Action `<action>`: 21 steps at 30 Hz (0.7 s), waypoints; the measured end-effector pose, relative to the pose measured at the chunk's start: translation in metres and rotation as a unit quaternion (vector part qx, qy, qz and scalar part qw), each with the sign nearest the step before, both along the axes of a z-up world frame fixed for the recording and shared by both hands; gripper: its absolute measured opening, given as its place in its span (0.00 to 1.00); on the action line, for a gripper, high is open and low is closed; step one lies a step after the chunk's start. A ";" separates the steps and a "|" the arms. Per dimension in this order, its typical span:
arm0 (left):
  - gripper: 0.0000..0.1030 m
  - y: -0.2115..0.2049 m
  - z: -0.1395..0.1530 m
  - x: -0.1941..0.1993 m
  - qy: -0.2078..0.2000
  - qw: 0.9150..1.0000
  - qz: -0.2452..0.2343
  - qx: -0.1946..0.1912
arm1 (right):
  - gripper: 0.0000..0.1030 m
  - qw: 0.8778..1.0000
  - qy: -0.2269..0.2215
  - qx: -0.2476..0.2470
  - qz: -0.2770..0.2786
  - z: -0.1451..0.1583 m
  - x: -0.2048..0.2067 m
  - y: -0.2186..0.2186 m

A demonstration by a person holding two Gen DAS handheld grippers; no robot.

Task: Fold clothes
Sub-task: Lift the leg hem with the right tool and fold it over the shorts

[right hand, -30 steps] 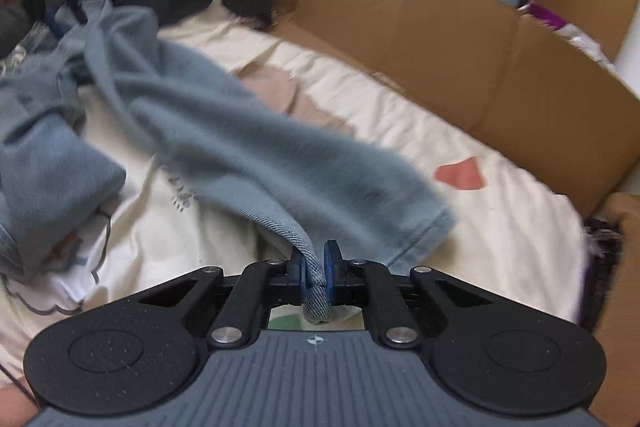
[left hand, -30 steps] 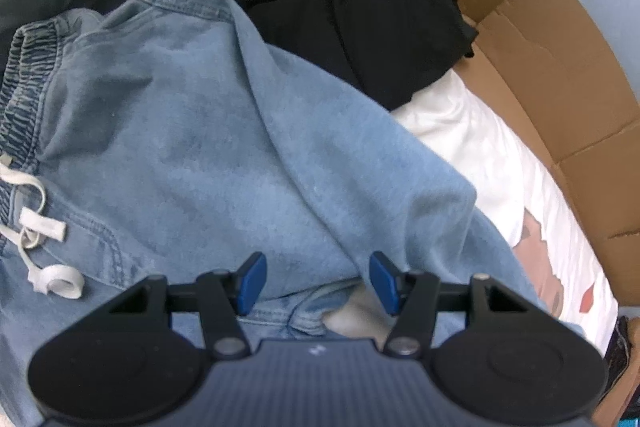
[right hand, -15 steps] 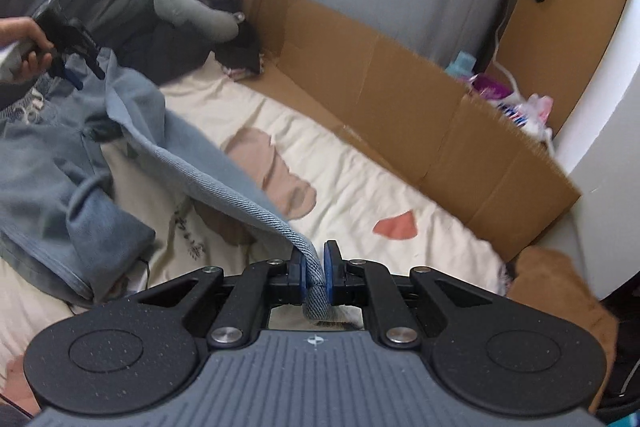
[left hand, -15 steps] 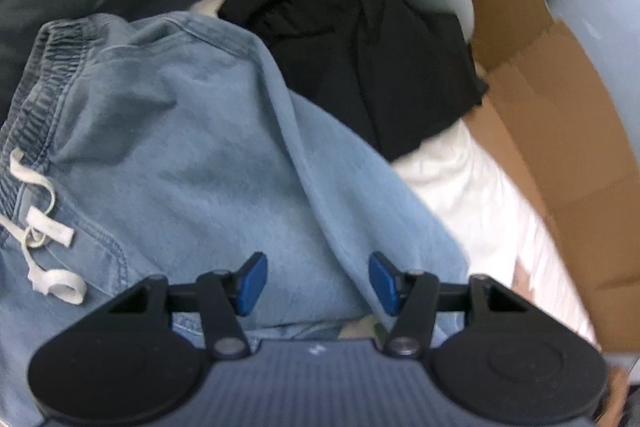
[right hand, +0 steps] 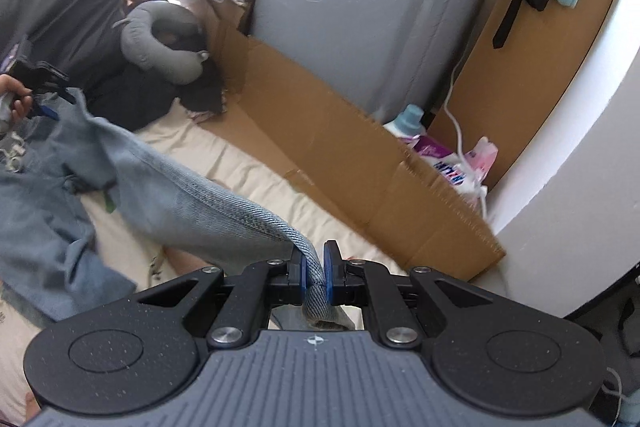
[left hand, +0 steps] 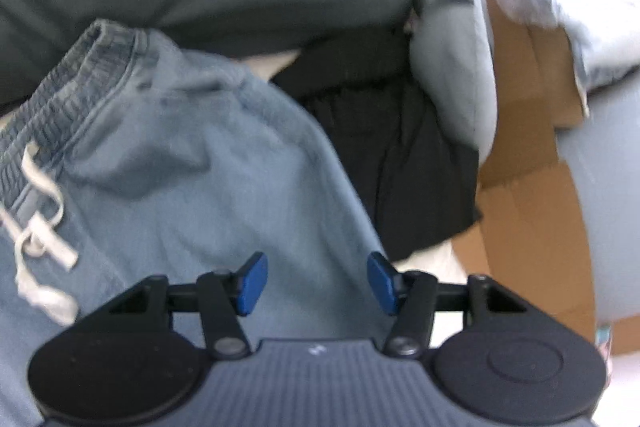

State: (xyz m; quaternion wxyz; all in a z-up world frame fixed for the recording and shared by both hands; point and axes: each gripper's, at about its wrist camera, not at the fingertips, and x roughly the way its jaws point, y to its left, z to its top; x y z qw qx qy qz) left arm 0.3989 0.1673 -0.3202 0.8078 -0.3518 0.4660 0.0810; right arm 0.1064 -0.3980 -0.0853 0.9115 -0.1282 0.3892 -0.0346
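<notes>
We are lifting the hem of the jeans [right hand: 224, 203] with the right claw [right hand: 315, 273], which is clenched on a folded edge of denim. Compared with one second ago, the bed sheet [right hand: 248, 167] is sitting much farther below this claw, and the trouser leg, which was lying spread across the sheet ahead of the claw, is now hanging as a taut band running away to the upper left. We judge that we are stretching the leg out so the garment can be straightened before the first fold.

The left claw [left hand: 316, 283] is released, its blue pads [left hand: 252, 283] standing apart with nothing pressed between them. Over the same second its view has been rolling and shifting: the waistband [left hand: 80, 83] is now lying ahead and to the left, and the black garment [left hand: 400, 155] ahead and to the right. We judge that this claw is seeking a hold at the waist end.

The denim is a soft, faded blue twill with a visible diagonal weave at the hem. The waistband is gathered and elastic, with a flat white drawstring [left hand: 40, 227] knotted below it. Right of the right claw, stiff brown cardboard [right hand: 320, 131] is edging the sheet. A grey U-shaped neck pillow [right hand: 160, 39] is lying far ahead and to the left.
</notes>
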 end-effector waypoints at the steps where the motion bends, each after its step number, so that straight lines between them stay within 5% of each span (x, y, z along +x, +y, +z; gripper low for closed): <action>1: 0.56 0.002 0.000 0.006 -0.003 1.000 -0.001 0.008 | 0.06 1.000 0.001 -0.003 -0.001 0.000 0.007 -0.004; 15: 0.56 -0.004 -0.034 0.082 0.005 1.000 -0.011 0.023 | 0.07 0.999 0.038 -0.022 -0.031 -0.087 0.104 -0.077; 17: 0.48 -0.008 -0.043 0.091 0.018 1.000 -0.012 0.015 | 0.07 0.998 0.041 -0.016 -0.040 -0.101 0.118 -0.087; 19: 0.24 -0.010 -0.051 0.098 0.035 0.999 -0.011 0.018 | 0.07 0.998 0.044 -0.015 -0.047 -0.117 0.133 -0.096; 21: 0.17 -0.013 -0.056 0.104 0.041 0.999 -0.013 0.026 | 0.07 0.997 0.048 -0.017 -0.052 -0.133 0.149 -0.102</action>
